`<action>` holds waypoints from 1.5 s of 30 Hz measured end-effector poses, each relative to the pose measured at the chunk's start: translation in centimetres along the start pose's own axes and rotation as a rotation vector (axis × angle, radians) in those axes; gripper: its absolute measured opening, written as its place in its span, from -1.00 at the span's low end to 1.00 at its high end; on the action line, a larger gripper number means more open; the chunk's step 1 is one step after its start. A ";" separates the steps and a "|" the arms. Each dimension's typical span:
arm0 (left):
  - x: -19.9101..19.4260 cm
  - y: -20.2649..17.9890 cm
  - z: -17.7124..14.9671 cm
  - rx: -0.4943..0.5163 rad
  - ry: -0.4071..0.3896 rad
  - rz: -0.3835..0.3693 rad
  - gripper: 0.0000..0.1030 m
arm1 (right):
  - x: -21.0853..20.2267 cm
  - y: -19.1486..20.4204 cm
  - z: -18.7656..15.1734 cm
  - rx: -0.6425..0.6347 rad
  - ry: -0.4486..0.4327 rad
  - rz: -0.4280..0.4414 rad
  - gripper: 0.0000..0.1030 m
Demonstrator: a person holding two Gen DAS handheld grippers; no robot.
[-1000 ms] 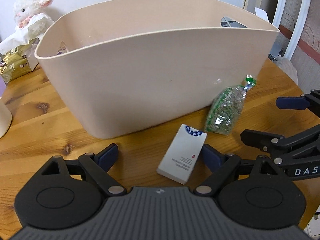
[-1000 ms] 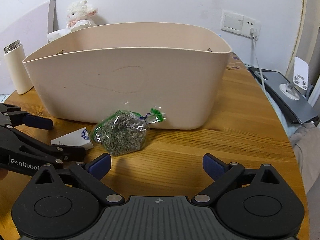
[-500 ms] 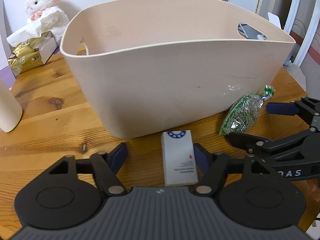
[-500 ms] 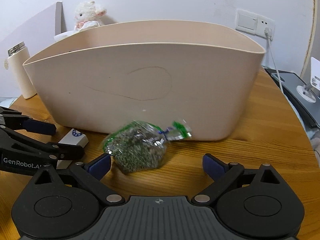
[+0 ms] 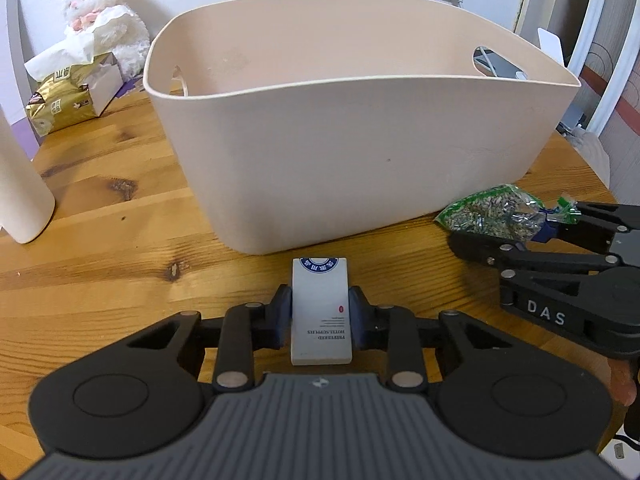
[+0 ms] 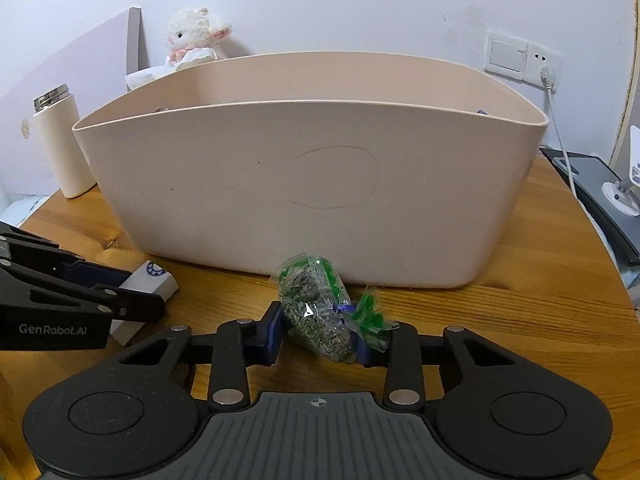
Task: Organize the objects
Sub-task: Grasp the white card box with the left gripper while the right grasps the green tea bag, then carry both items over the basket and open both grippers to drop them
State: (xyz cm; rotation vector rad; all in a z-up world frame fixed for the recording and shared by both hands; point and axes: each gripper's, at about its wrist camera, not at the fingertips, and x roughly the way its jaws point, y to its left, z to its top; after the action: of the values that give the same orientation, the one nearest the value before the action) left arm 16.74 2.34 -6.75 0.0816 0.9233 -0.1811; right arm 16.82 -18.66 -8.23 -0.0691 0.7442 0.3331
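Both grippers have closed in the last half second — that is the change that matters. The left gripper (image 5: 321,316), whose fingers stood wide on either side of the small white box (image 5: 321,312) a moment ago, now pinches it across its narrow sides, just in front of the beige tub (image 5: 360,152) and near the middle of its front wall. The right gripper (image 6: 318,330), likewise spread before, now clamps the clear bag of dried green bits (image 6: 316,312), with the bag's green tied end (image 6: 370,318) bunched against the right finger; it too sits just in front of the tub, toward the right part of the wall. Whether either item is already clear of the wooden table (image 5: 120,248) I cannot tell. So 2 grasps look secured at once, and the pickup stage seems done; what is left, by my reading, is to lift both over the tub's rim and let go inside. The rim stands high above both items, so each needs a clear rise first — the soft bag may sag or slip in its pinch, while the stiff box should carry steadily.
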 end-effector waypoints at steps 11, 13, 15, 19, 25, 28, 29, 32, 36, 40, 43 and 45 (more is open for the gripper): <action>-3.6 -0.3 -0.9 0.002 -0.054 0.011 -0.38 | -4.5 0.4 -0.3 -0.028 -0.083 -0.017 -0.38; -4.6 -0.5 -0.9 0.007 -0.075 0.016 -0.38 | -5.7 0.6 -0.1 -0.037 -0.106 -0.020 -0.38; -5.6 -0.6 -0.9 0.008 -0.095 0.020 -0.38 | -6.7 0.6 0.0 -0.043 -0.130 -0.025 -0.38; -7.6 -0.8 -0.5 0.015 -0.140 0.025 -0.38 | -8.9 0.6 0.6 -0.047 -0.186 -0.032 -0.38; -10.3 -1.2 0.8 0.031 -0.216 0.040 -0.38 | -11.4 -0.1 1.9 -0.039 -0.270 -0.039 -0.38; -11.3 -1.4 1.6 0.040 -0.250 0.049 -0.38 | -11.9 -0.4 2.8 -0.041 -0.304 -0.057 -0.38; -11.5 -1.4 1.9 0.043 -0.260 0.053 -0.38 | -12.0 -0.5 3.0 -0.042 -0.313 -0.063 -0.38; -12.3 -1.4 2.9 0.049 -0.290 0.062 -0.38 | -12.2 -0.9 3.9 -0.035 -0.334 -0.068 -0.38; -12.9 -1.2 4.8 0.038 -0.331 0.084 -0.38 | -12.2 -1.2 5.2 -0.030 -0.364 -0.071 -0.38; -12.4 -1.2 6.9 0.041 -0.347 0.095 -0.38 | -11.8 -1.4 6.7 -0.024 -0.394 -0.077 -0.38; -11.1 -1.0 8.3 0.035 -0.339 0.110 -0.38 | -11.6 -1.4 7.8 -0.027 -0.415 -0.079 -0.38; -10.1 -0.7 9.2 0.022 -0.331 0.122 -0.38 | -11.2 -1.4 8.5 -0.030 -0.423 -0.076 -0.38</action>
State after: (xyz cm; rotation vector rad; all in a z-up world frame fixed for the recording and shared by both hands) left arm 17.90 1.49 6.83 0.1241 0.5844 -0.0881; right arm 15.16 -21.54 5.45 -0.0527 0.3170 0.2736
